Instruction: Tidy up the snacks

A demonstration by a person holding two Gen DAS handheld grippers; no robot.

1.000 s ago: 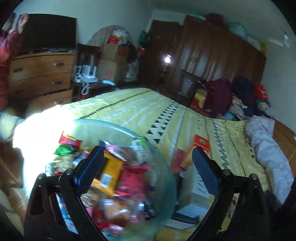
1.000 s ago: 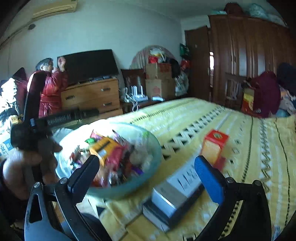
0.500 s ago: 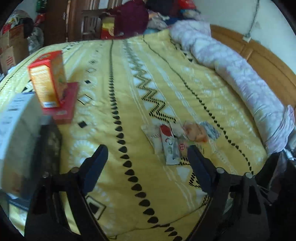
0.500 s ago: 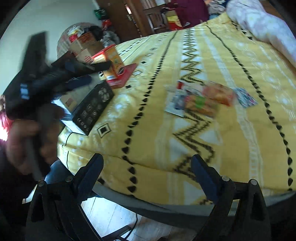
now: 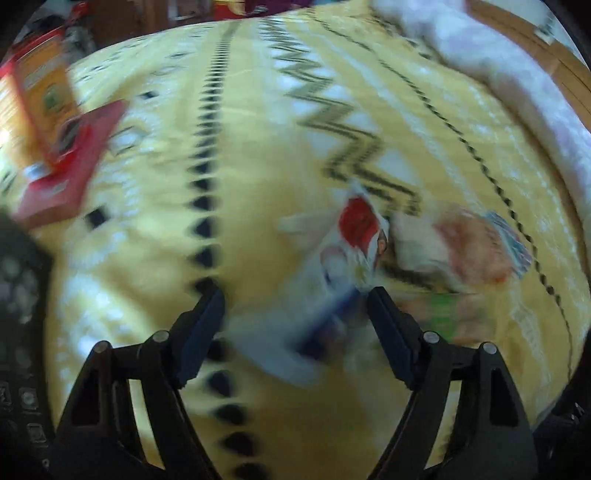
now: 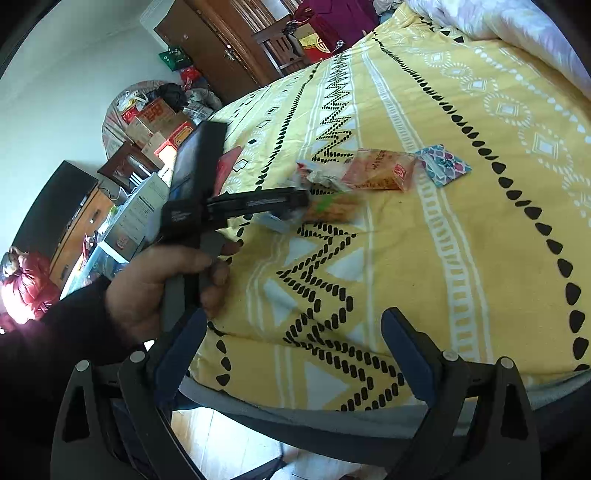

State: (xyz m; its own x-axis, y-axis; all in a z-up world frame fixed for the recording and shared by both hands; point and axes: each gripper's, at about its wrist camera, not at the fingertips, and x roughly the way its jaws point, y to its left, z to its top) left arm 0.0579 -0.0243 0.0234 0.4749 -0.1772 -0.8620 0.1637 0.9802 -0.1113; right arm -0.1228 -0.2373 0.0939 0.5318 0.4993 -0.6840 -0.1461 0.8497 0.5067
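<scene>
Both my grippers swung from the snack bowl to the snack packets [image 6: 373, 171] on the bed [image 6: 480, 229]. Left gripper [image 5: 295, 314], jaws open, hovered over them; right gripper [image 6: 291, 343] waited open. Next, I judged: close on one packet.

No print reads clearly; the orange snack packet [image 6: 380, 170] perhaps shows Chinese characters.

yellow patterned bedspread [image 6: 461, 258], pale quilt [image 6: 517, 22] at its far edge, cardboard boxes [image 6: 155, 118] beyond.
</scene>
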